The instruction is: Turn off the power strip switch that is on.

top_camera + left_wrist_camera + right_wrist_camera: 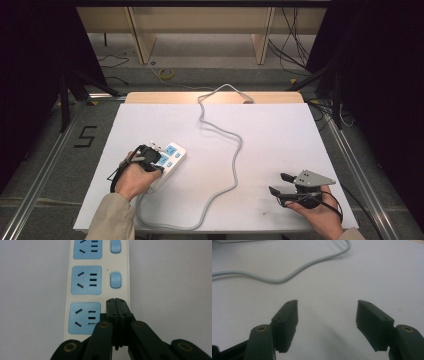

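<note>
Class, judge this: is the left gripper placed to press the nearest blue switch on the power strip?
Probably yes: the left gripper, jaws shut, sits over the power strip where the nearest switch should be, with nothing in between.

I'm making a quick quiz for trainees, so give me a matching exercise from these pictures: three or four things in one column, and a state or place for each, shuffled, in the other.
Things:
1. left gripper
2. right gripper
3. power strip
4. grey cable

States or places:
A. snakes across the white table and off its far edge
B. jaws wide apart over bare table
C. jaws shut, tips over a blue switch spot
D. lies under the left hand

Pairs: 1-C, 2-B, 3-D, 4-A
</note>
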A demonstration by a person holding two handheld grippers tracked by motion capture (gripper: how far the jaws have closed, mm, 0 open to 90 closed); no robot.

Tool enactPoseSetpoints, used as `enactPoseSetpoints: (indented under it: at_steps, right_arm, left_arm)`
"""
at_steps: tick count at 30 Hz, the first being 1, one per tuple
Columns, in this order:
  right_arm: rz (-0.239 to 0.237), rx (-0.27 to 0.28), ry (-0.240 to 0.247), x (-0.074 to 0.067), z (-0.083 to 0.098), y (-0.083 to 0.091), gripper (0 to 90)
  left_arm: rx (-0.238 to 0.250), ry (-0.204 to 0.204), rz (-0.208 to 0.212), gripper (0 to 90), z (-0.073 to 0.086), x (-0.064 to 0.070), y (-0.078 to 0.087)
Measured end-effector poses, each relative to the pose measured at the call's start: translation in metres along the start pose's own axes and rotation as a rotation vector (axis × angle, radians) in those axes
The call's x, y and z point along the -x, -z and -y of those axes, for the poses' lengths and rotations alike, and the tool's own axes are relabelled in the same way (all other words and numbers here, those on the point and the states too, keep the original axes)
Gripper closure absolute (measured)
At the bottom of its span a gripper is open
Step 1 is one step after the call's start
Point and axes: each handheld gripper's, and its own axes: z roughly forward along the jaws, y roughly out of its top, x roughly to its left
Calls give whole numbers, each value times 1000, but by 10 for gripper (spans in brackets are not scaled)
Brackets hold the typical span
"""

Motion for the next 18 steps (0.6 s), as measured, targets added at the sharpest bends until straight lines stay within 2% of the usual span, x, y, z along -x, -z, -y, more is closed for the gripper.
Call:
enactPoseSetpoints:
  at_steps: [18]
  right_arm:
    - [0,-1,0,0,0,0,351]
  left_arm:
    - [32,-10,-1,898,0,-2,2]
